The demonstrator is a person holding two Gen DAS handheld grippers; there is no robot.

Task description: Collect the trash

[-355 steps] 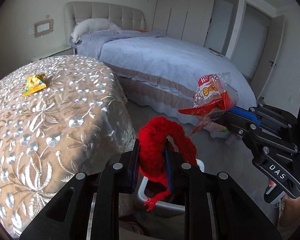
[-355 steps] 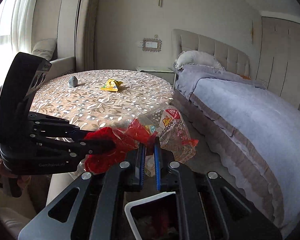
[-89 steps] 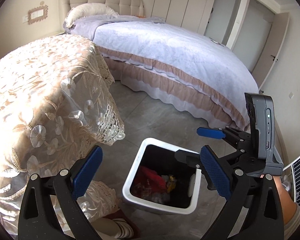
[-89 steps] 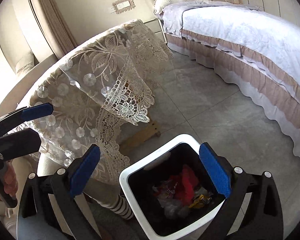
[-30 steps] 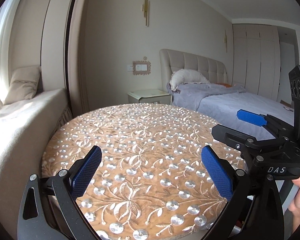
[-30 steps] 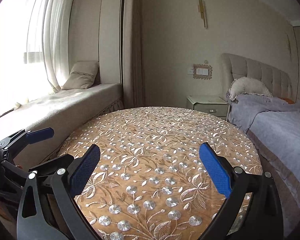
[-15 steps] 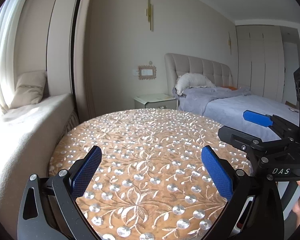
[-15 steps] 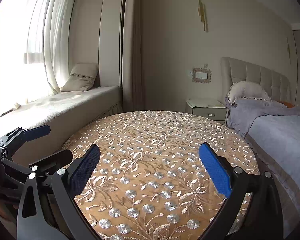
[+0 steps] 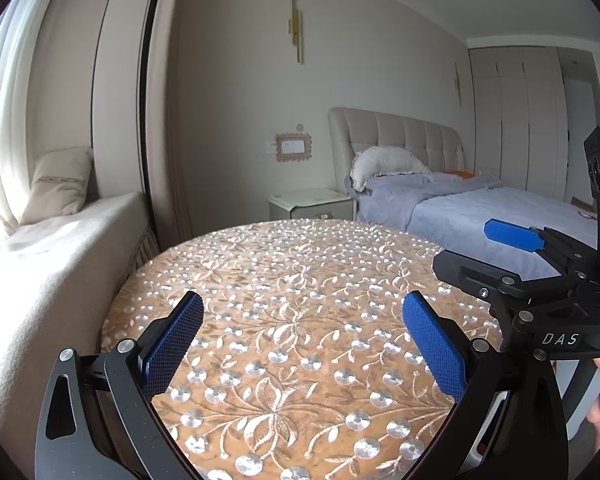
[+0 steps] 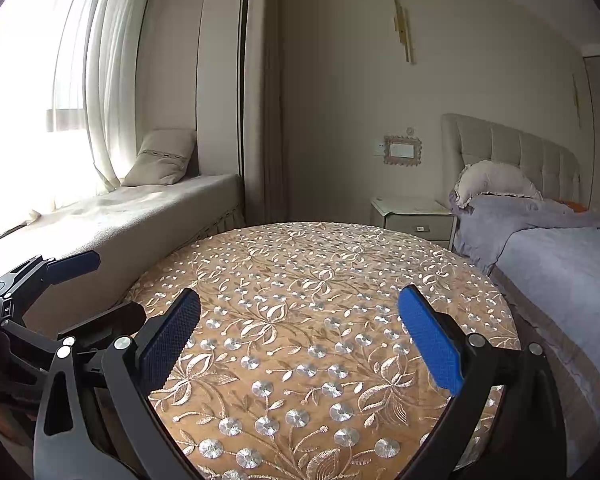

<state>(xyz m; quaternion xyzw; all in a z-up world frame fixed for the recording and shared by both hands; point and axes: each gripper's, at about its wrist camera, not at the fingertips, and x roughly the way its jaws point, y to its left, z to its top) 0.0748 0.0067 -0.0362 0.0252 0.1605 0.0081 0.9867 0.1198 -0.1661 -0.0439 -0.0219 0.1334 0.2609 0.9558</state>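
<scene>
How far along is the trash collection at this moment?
Looks done: the round table shows only its embroidered cloth, with no litter in either view. In hand: nothing; the left gripper and right gripper are both open and empty above it. Left: nothing visible to pick up; the bin is out of view.

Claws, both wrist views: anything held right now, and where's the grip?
Nothing is held. The left claw and the right claw both stand wide open with bare blue pads, above the round table.
</scene>
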